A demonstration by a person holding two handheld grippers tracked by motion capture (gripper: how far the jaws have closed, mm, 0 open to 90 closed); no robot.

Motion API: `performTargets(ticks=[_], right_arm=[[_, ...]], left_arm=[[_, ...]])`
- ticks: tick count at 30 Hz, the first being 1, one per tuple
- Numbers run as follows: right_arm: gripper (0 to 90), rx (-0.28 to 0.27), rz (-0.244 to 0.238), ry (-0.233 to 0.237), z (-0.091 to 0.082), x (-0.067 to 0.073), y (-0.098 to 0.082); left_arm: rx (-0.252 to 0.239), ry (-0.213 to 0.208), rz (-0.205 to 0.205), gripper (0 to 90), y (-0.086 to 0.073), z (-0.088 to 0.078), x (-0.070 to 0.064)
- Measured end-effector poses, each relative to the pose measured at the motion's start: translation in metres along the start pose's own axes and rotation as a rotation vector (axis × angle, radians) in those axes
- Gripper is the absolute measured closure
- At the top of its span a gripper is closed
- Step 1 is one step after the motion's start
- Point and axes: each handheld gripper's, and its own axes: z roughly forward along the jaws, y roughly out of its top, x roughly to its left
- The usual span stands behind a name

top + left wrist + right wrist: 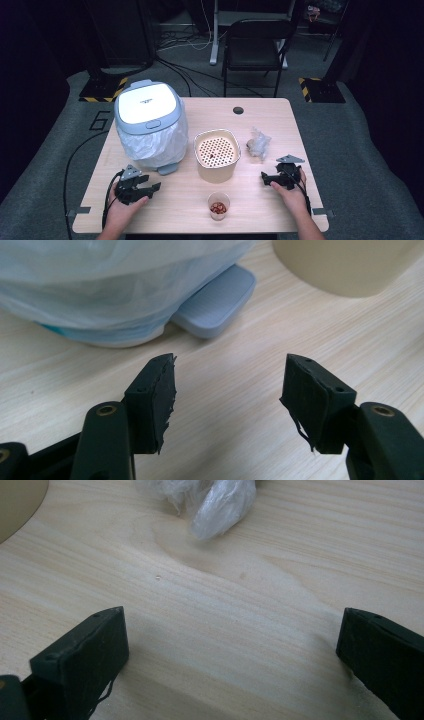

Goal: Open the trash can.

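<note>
A lidded grey-blue bin [149,120] lined with a clear bag stands at the left of the wooden table [260,205]; its foot pedal [216,302] lies just ahead of my left gripper [227,385], which is open and holds nothing. A beige pot with a perforated insert [216,152] stands mid-table, and its side [345,265] shows in the left gripper view. A small cup of red bits [218,205] is near the front edge. A crumpled clear plastic bag [259,142] lies right of the pot, ahead of my open right gripper [232,645]. The bag [220,502] is apart from the jaws.
My left gripper [137,186] and right gripper [280,176] rest low over the table at front left and front right. A black chair [255,45] stands beyond the far edge. A round cable hole [238,110] is near the table's back edge.
</note>
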Motion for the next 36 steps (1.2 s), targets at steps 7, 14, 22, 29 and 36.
performTargets(ticks=[7, 14, 22, 29, 36], right_arm=[[0.0, -0.001, 0.0, 0.0, 0.0, 0.0, 0.0], [0.0, 0.0, 0.0, 0.0, 0.0, 0.0, 0.0], [0.0, 0.0, 0.0, 0.001, 0.0, 0.0, 0.0], [0.0, 0.0, 0.0, 0.001, 0.0, 0.0, 0.0], [0.0, 0.001, -0.001, 0.004, 0.0, 0.0, 0.0]], left_arm=[[-0.004, -0.03, 0.011, 40.6, 0.006, 0.008, -0.009], [0.007, -0.05, 0.008, 40.5, 0.013, 0.018, -0.015], [-0.01, -0.074, -0.043, 40.6, 0.023, 0.029, -0.016], [-0.01, -0.051, 0.03, 41.3, 0.032, 0.036, -0.012], [-0.006, -0.02, 0.029, 41.4, 0.032, 0.043, -0.01]])
